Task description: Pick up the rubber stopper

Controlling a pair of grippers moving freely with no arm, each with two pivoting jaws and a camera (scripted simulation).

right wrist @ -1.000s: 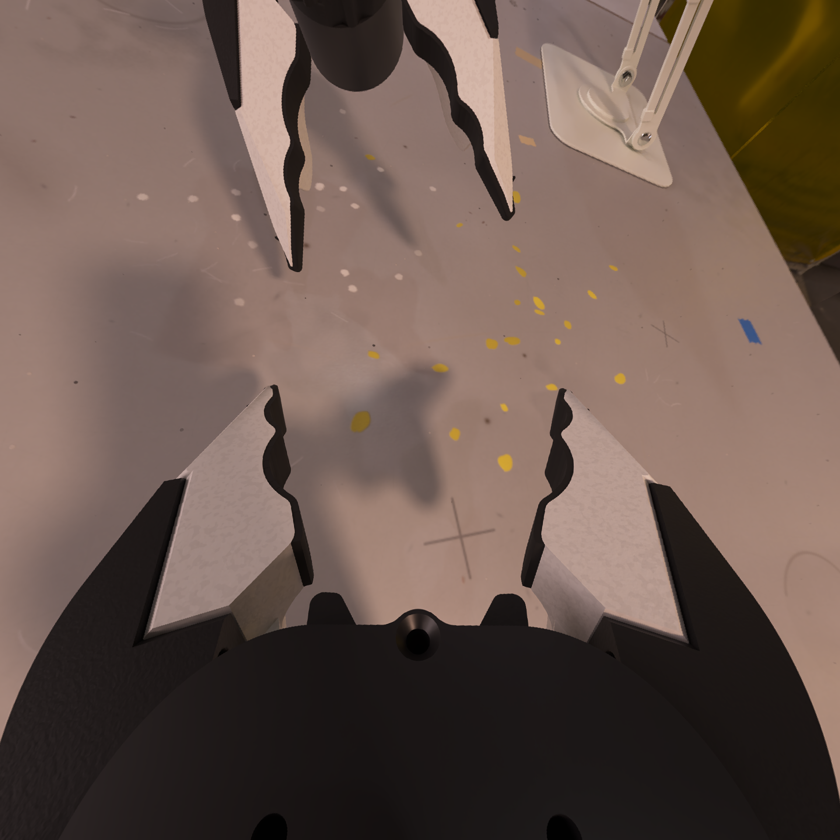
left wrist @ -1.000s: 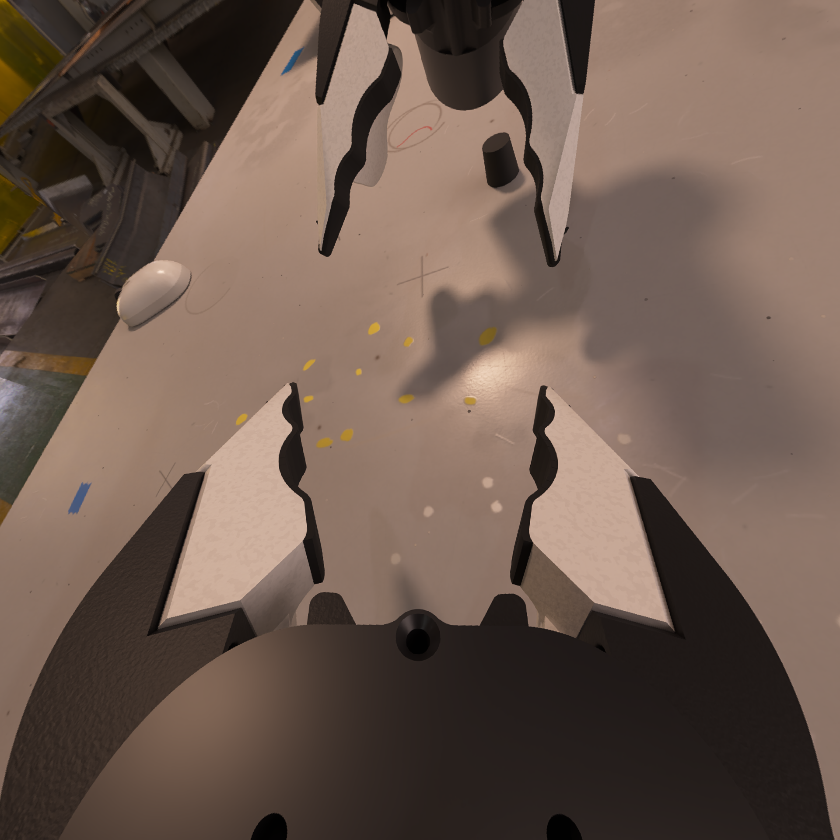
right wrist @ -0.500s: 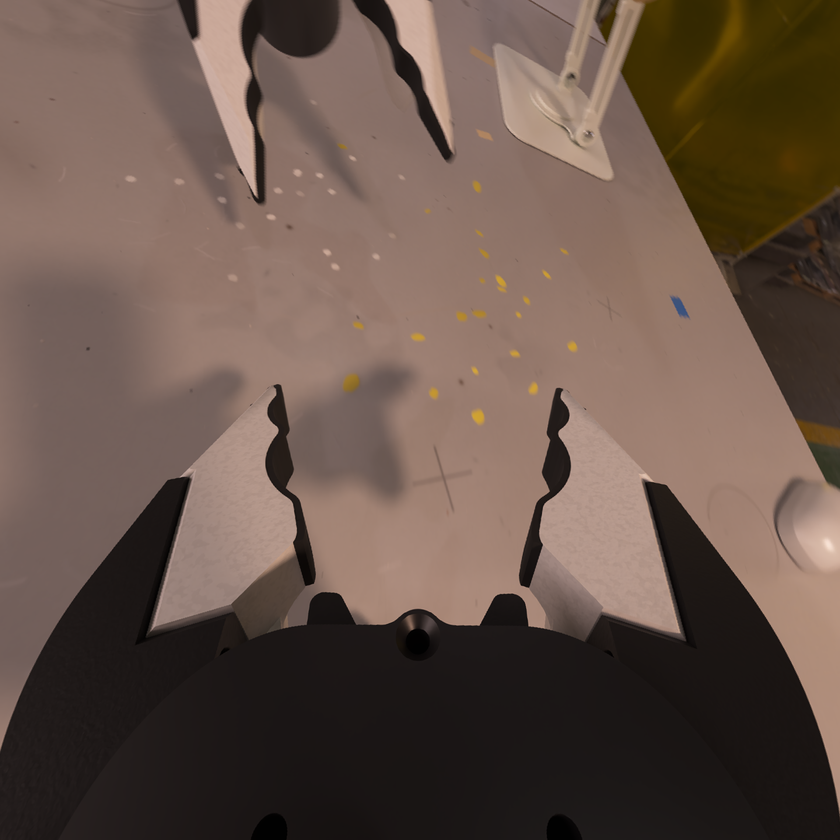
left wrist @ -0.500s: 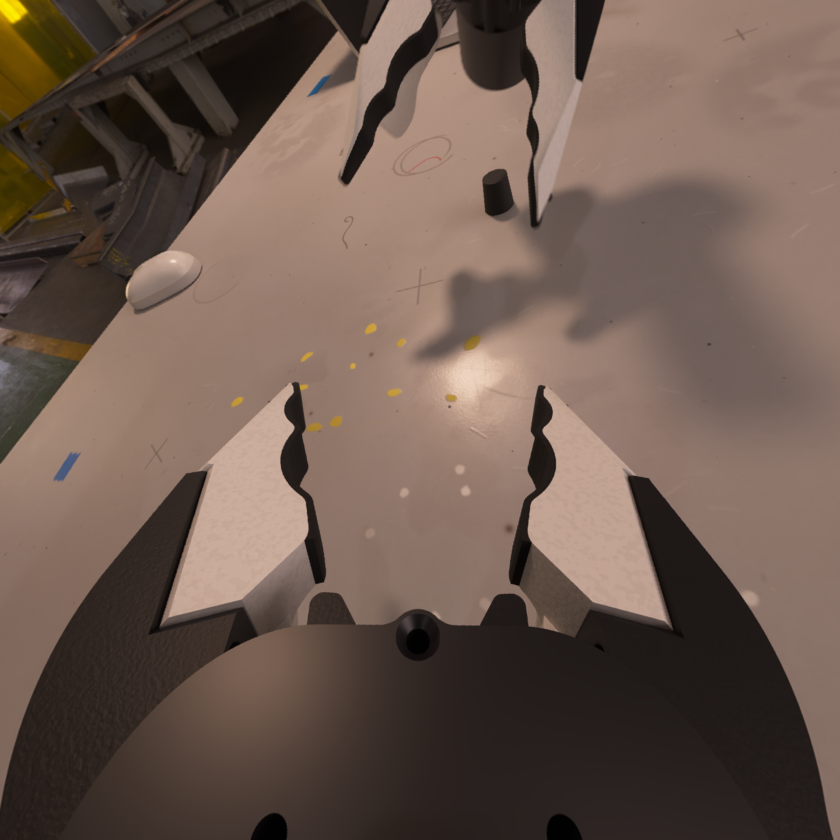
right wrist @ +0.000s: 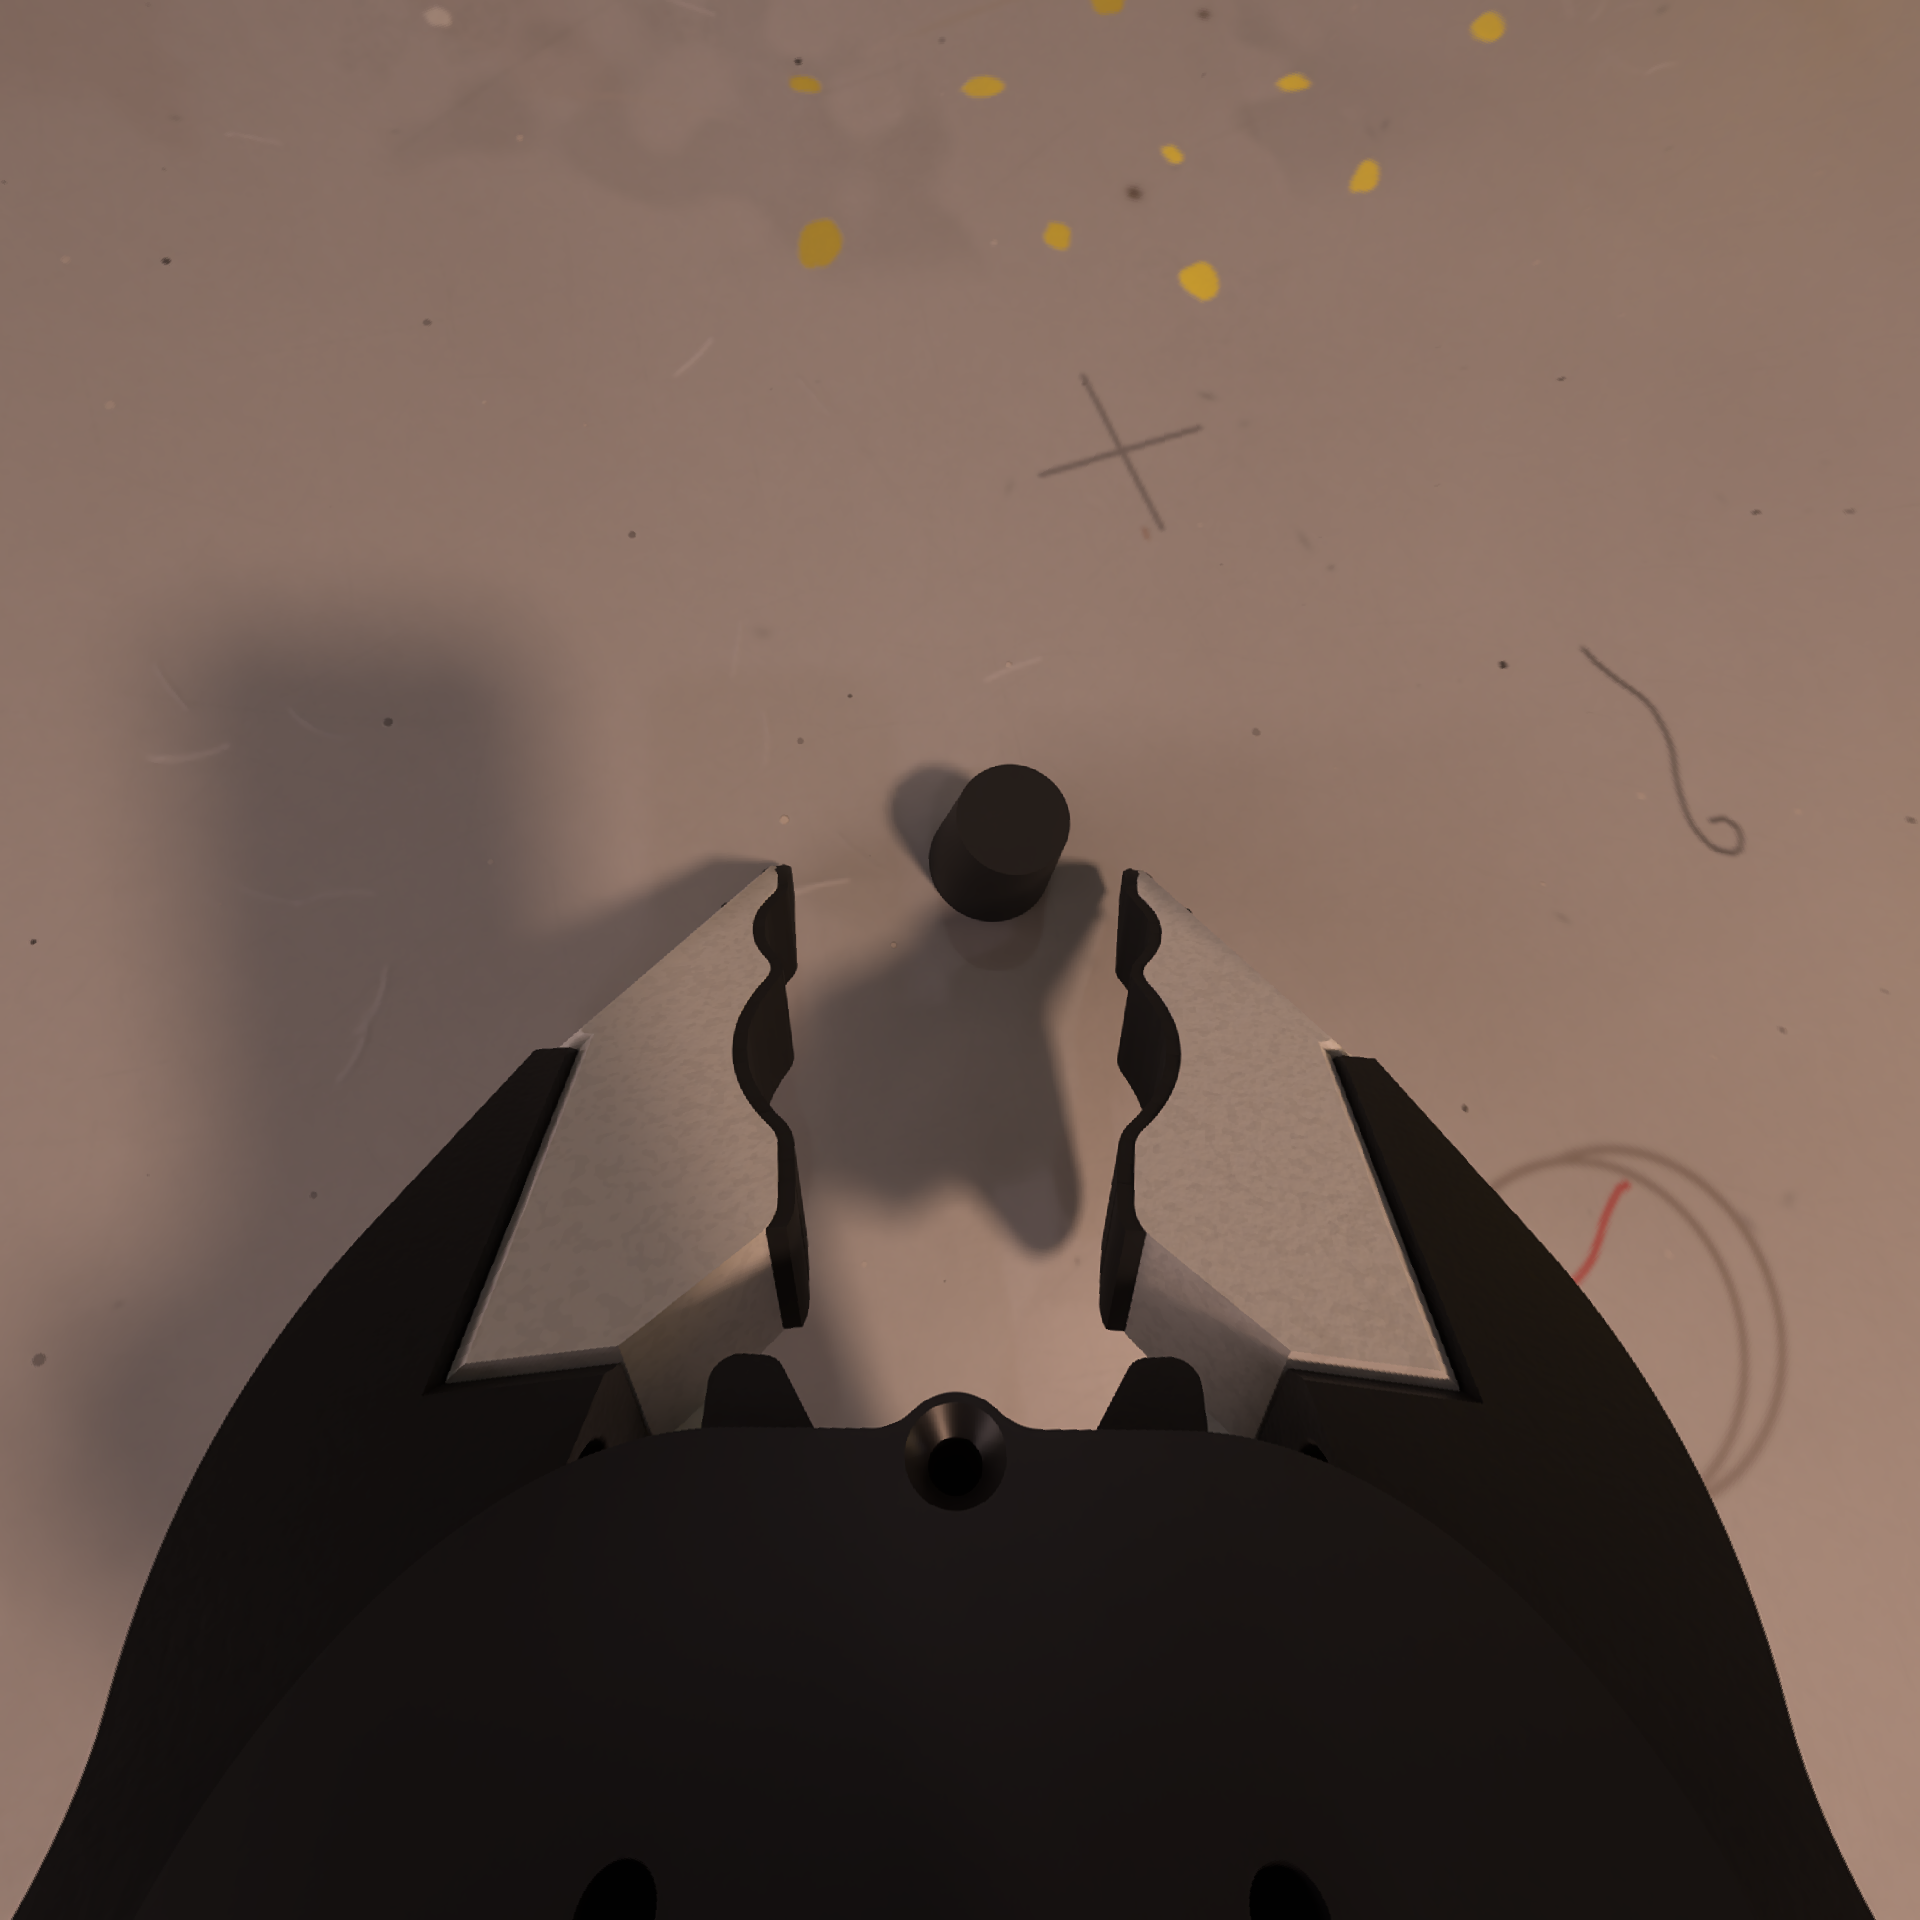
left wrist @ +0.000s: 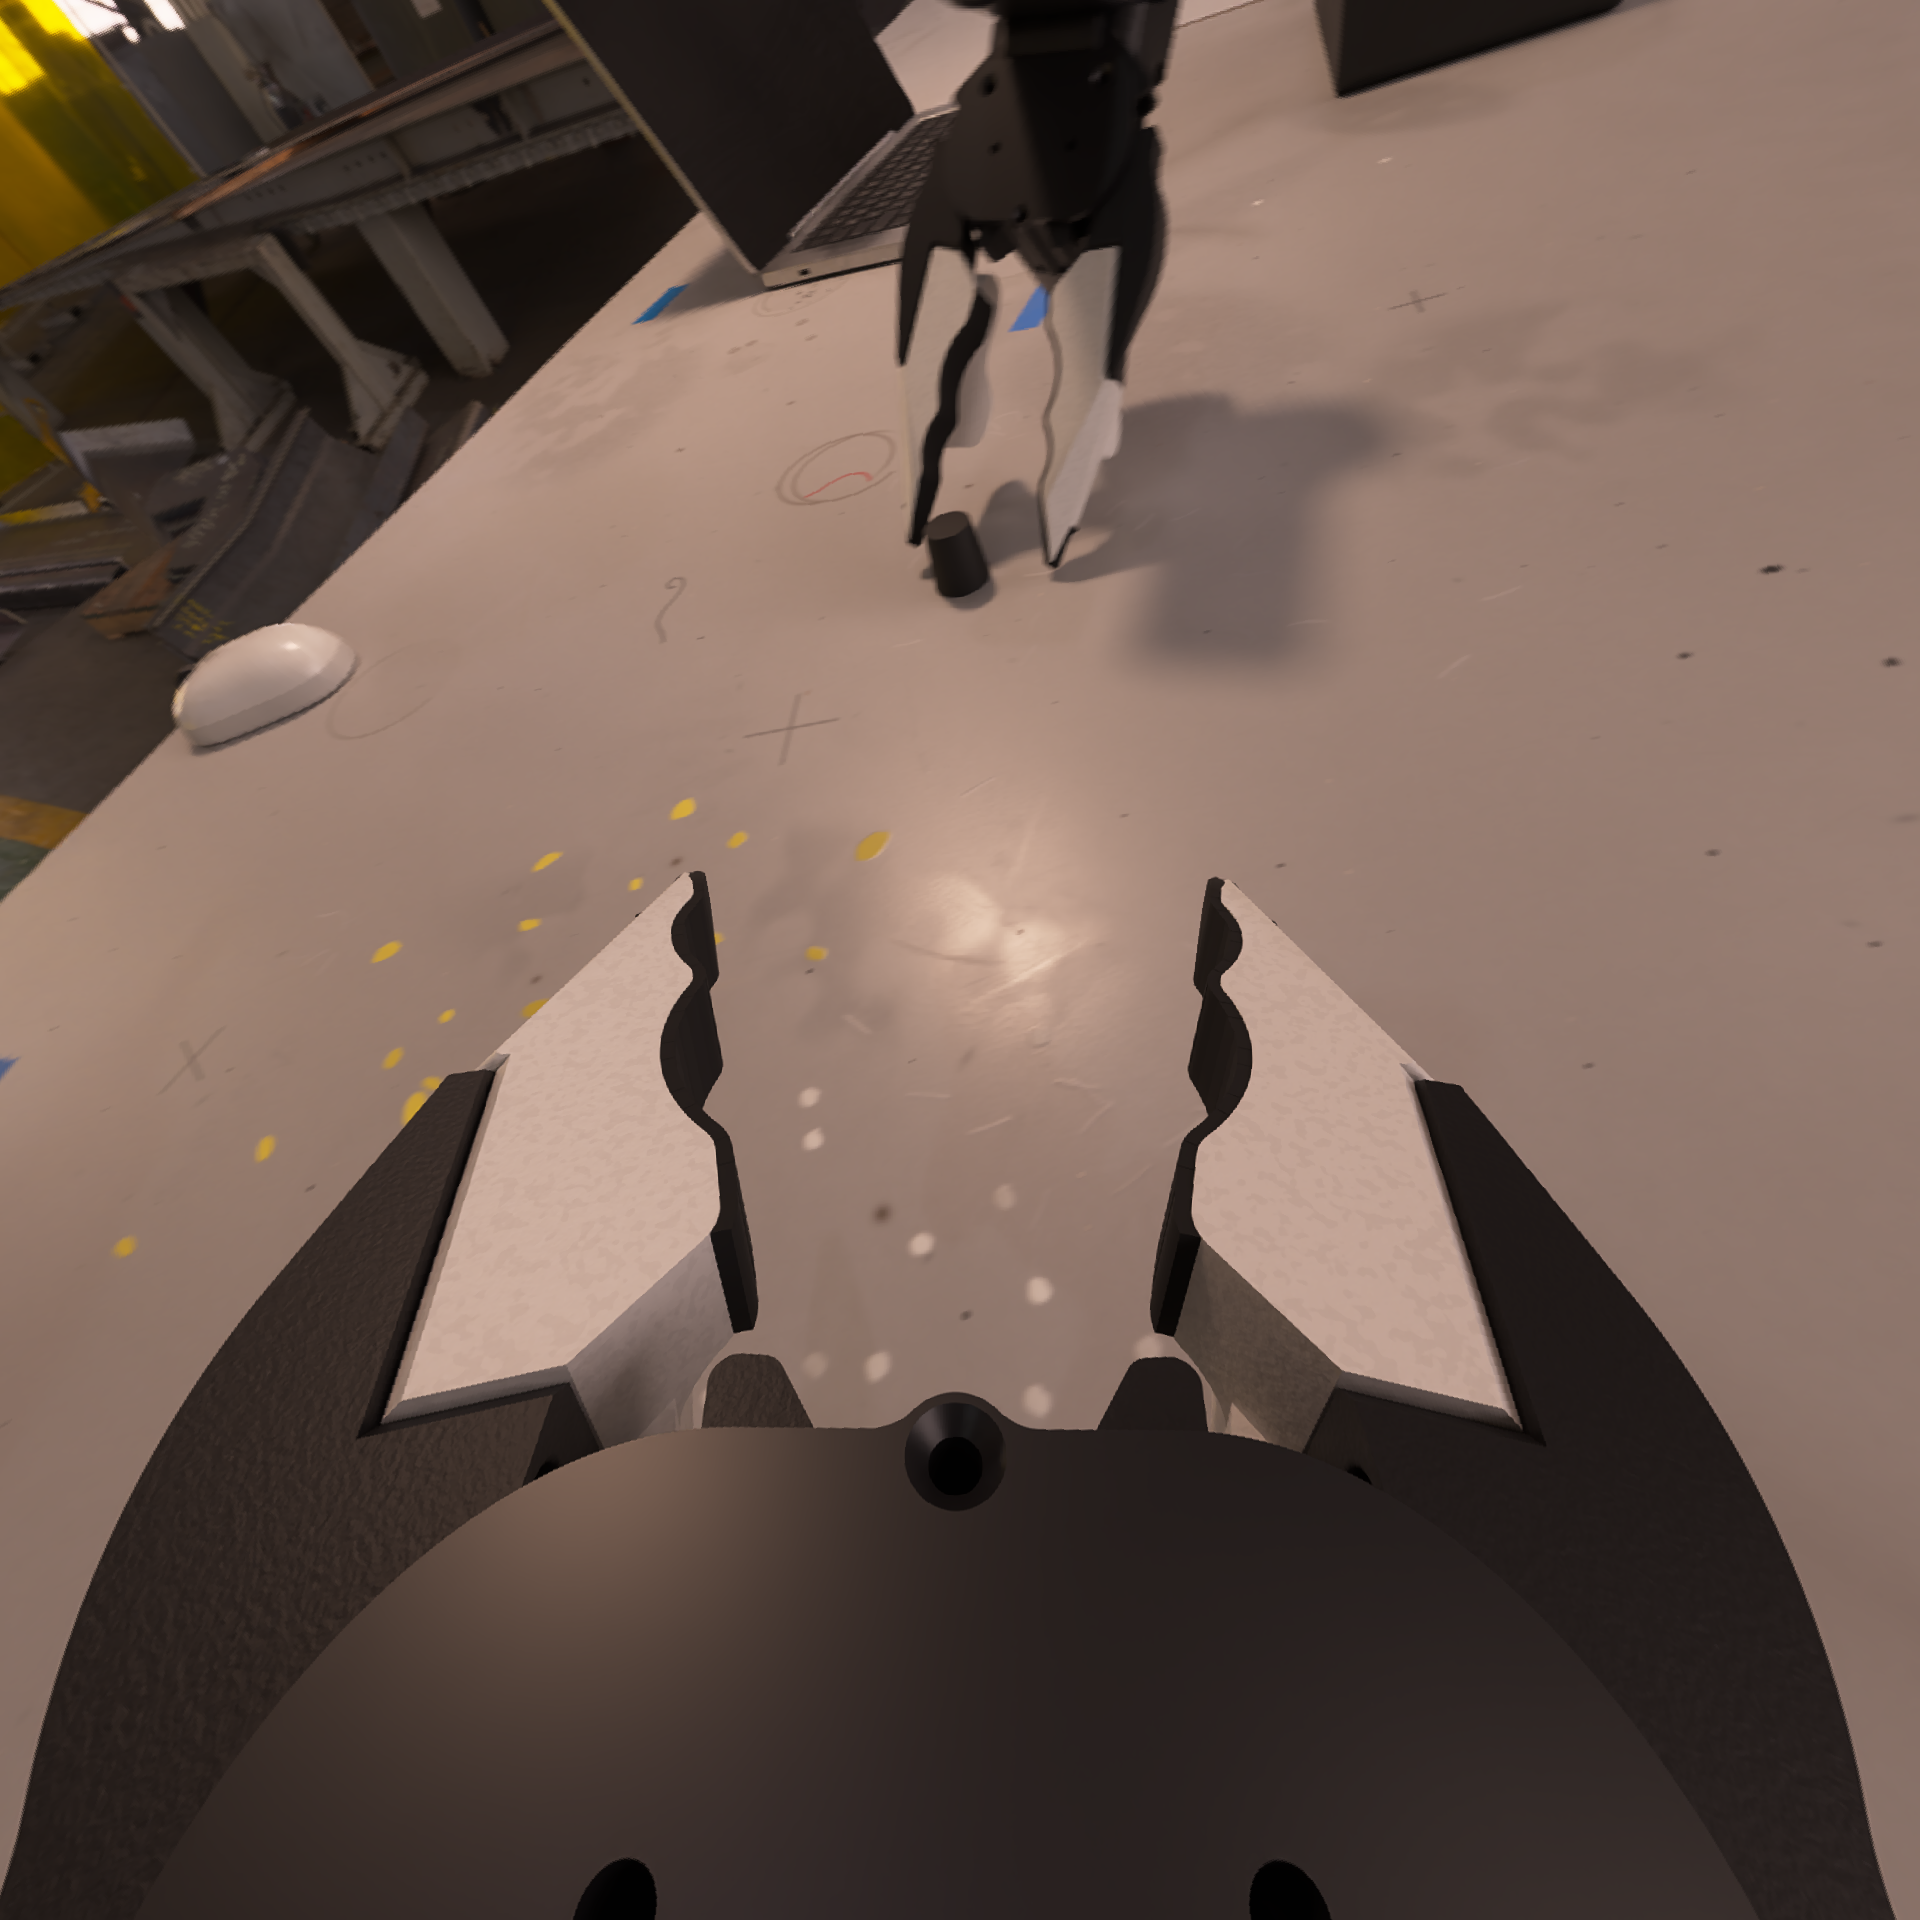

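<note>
The rubber stopper (right wrist: 995, 844) is a small black tapered plug standing upright on the beige table. In the right wrist view it sits just beyond my right gripper's (right wrist: 951, 883) tips, a little right of centre; the jaws are open and empty. In the left wrist view the stopper (left wrist: 956, 555) stands far ahead, with my right gripper (left wrist: 987, 545) pointing down right behind it, its tips close to the table. My left gripper (left wrist: 954, 894) is open and empty, well back from the stopper above the paint-flecked table.
A white dome-shaped object (left wrist: 262, 681) lies near the table's left edge. A laptop (left wrist: 831, 197) and a dark box (left wrist: 1455, 42) stand at the far end. Pencil crosses (right wrist: 1122, 449), a drawn circle (left wrist: 837, 470) and yellow paint flecks (right wrist: 821, 243) mark the tabletop.
My right gripper has pulled back, tilted down and lowered over the stopper, with its jaws narrowed. My left gripper has drawn back and raised its view slightly.
</note>
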